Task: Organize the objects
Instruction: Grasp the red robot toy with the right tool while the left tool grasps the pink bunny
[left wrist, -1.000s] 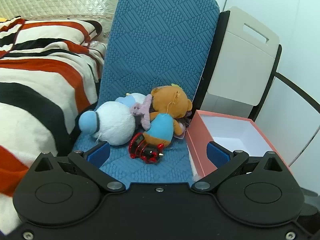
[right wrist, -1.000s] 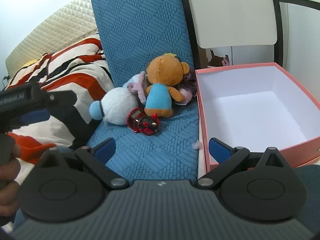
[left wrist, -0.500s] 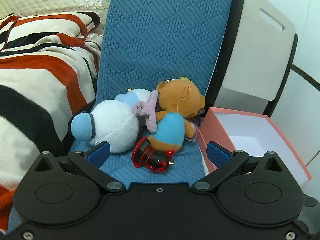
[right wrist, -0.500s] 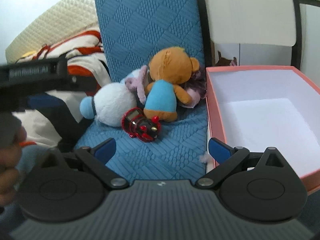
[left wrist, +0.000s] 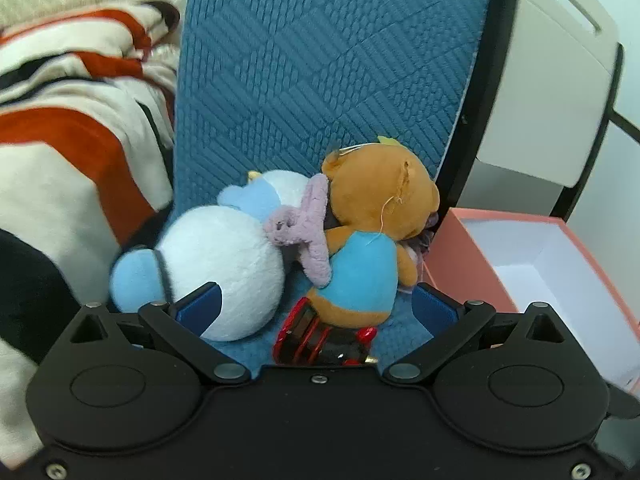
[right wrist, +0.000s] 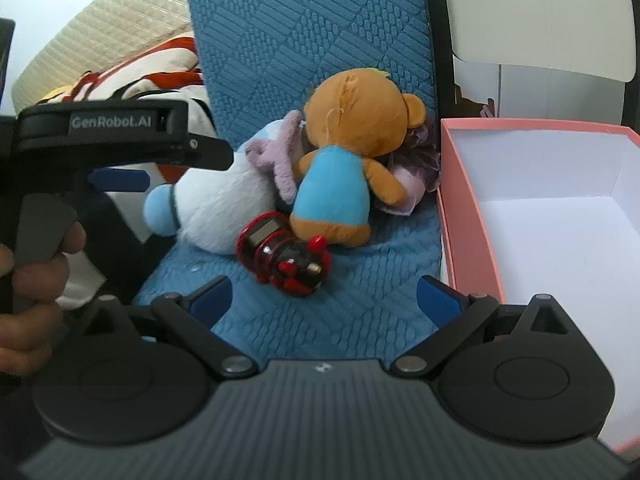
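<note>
Several toys lie in a pile on the blue chair seat (right wrist: 360, 312): an orange bear in a blue shirt (left wrist: 372, 216) (right wrist: 352, 128), a white and light-blue plush (left wrist: 224, 268) (right wrist: 216, 208), a small lilac plush (left wrist: 310, 220) (right wrist: 280, 160), and a red and black toy (left wrist: 316, 340) (right wrist: 284, 256). My left gripper (left wrist: 316, 308) is open, its fingers either side of the bear's base and the red toy. My right gripper (right wrist: 324, 298) is open just short of the red toy. A pink box (left wrist: 456, 256) (right wrist: 464, 208) with a white, empty inside stands to the right of the pile.
A striped red, black and cream blanket (left wrist: 60, 140) lies left of the chair. The blue chair back (left wrist: 320, 80) rises behind the toys. A white board with a handle slot (left wrist: 552, 80) stands behind the box. A hand (right wrist: 36, 272) holds the left gripper's handle.
Both grippers have moved forward toward the toy pile and stayed open. The left one now has the bear's base and the red toy between its fingers. The toys have not moved.
</note>
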`<state>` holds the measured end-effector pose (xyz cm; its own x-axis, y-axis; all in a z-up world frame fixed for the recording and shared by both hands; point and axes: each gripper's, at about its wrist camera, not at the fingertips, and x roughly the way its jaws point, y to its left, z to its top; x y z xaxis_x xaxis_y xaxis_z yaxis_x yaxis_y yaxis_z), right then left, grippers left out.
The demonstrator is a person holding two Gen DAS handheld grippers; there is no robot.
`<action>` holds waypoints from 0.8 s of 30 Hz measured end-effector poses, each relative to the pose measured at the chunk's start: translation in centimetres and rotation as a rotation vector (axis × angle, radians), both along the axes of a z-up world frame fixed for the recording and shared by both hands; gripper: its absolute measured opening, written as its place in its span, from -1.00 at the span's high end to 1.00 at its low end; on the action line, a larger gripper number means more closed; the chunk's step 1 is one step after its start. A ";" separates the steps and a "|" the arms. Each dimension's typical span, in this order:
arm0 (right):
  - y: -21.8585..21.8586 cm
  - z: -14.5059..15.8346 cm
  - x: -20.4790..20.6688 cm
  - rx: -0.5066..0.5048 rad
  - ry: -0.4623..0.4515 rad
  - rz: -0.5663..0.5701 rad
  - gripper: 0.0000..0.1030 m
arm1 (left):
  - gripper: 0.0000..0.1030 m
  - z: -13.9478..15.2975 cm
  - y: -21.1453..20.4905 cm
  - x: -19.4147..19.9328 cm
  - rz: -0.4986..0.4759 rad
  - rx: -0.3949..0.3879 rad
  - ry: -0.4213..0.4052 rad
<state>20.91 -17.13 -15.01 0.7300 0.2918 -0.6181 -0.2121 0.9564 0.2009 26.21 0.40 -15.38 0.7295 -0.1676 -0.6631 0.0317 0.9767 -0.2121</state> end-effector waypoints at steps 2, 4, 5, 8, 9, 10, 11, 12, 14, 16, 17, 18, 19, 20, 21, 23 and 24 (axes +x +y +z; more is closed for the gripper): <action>-0.1 -0.2 0.9 0.004 0.004 -0.011 -0.95 | -0.97 -0.7 0.1 1.3 -0.012 -0.041 0.024; -0.3 -0.7 2.0 0.012 0.014 -0.026 -0.95 | -0.95 -1.5 0.2 2.4 -0.019 -0.073 0.043; -0.5 -1.0 2.4 0.020 0.021 -0.035 -0.96 | -0.91 -2.0 0.2 3.1 -0.023 -0.088 0.054; -0.4 -1.4 3.4 0.010 -0.004 -0.031 -0.96 | -0.79 -3.4 -0.1 4.9 -0.029 -0.085 0.087; -0.2 -1.6 3.7 0.005 -0.012 -0.016 -0.96 | -0.76 -3.8 -0.3 5.5 -0.030 -0.085 0.102; 0.0 -1.7 3.9 -0.002 -0.018 -0.004 -0.99 | -0.67 -4.2 -0.3 6.1 -0.034 -0.093 0.118; 0.3 -1.8 4.0 -0.007 -0.022 0.008 -1.00 | -0.57 -4.7 -0.3 6.7 -0.037 -0.103 0.131; 0.6 -1.8 4.2 -0.024 -0.028 0.011 -1.00 | -0.52 -5.0 -0.3 7.2 -0.038 -0.104 0.140; 1.0 -2.0 4.6 -0.051 -0.042 0.022 -1.00 | -0.34 -5.5 -0.3 8.1 -0.044 -0.100 0.152; 1.5 -2.0 4.9 -0.068 -0.059 0.047 -0.95 | -0.28 -5.7 -0.4 8.8 -0.053 -0.102 0.157; 1.6 -2.1 5.2 -0.062 -0.056 0.060 -0.95 | -0.25 -5.8 -0.5 9.1 -0.055 -0.097 0.156; 1.7 -2.1 5.4 -0.046 -0.047 0.073 -0.95 | -0.23 -5.9 -0.6 9.3 -0.059 -0.088 0.154; 1.8 -2.2 5.5 -0.034 -0.042 0.084 -0.95 | -0.16 -6.0 -0.7 9.5 -0.061 -0.075 0.152; 2.0 -2.3 5.7 -0.026 -0.032 0.103 -0.95 | -0.09 -6.1 -0.8 9.8 -0.063 -0.065 0.154; 2.3 -2.4 5.9 -0.024 -0.025 0.119 -0.95 | -0.07 -6.3 -0.8 10.1 -0.063 -0.065 0.157; 2.8 -2.9 6.5 -0.018 -0.010 0.136 -0.95 | -0.03 -6.6 -0.7 10.6 -0.060 -0.049 0.158; 2.9 -3.4 7.2 -0.001 0.015 0.133 -0.95 | -0.02 -6.8 -0.6 10.8 -0.054 -0.036 0.158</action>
